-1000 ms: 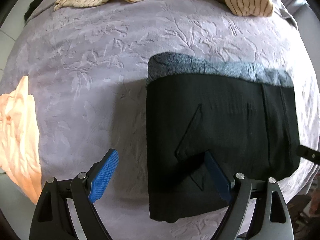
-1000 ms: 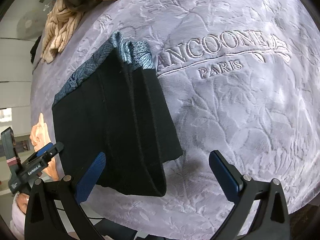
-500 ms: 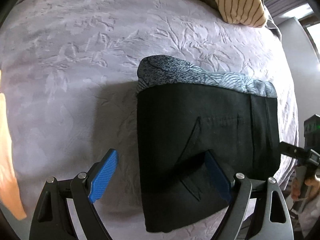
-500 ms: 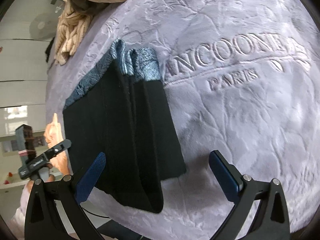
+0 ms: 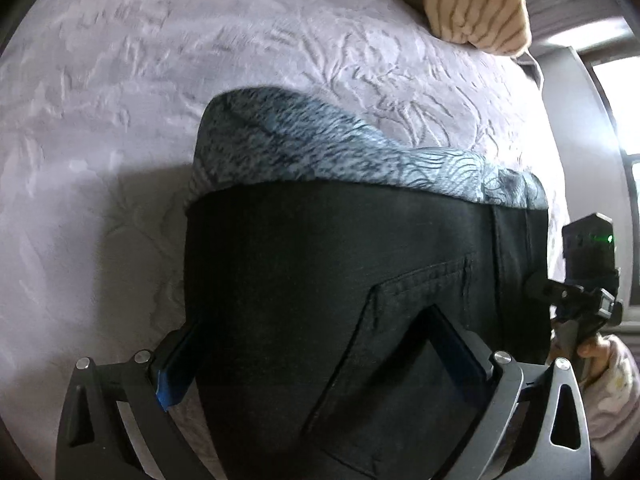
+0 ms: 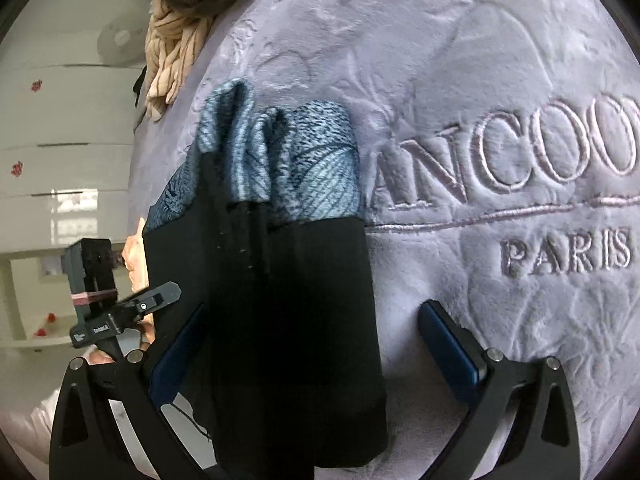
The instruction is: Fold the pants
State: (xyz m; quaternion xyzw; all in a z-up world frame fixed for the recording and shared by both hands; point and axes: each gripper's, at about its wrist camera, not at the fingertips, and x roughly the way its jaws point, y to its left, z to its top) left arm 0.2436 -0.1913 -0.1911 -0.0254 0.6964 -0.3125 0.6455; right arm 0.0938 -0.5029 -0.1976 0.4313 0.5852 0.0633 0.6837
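The black pants [image 5: 320, 288] lie folded on the lilac embossed bedspread [image 5: 120, 80], on top of a folded blue-grey patterned garment [image 5: 320, 152] that sticks out beyond them. My left gripper [image 5: 316, 356] is open with its jaws astride the pants' near edge, over the back pocket [image 5: 400, 360]. My right gripper [image 6: 316, 356] is open too, its jaws astride the other end of the black pants [image 6: 288, 320]. The left gripper also shows in the right wrist view [image 6: 120, 312], and the right gripper shows in the left wrist view [image 5: 576, 288].
A cream striped garment [image 5: 472, 0] lies at the far edge of the bed, also seen in the right wrist view [image 6: 180, 32]. The bedspread bears embroidered lettering [image 6: 520, 168] right of the pants. Beyond the bed edge are a white floor and shelving [image 6: 60, 160].
Both grippers have moved forward and down onto the folded stack, so the pants now fill the space between their jaws. The jaws stay open.
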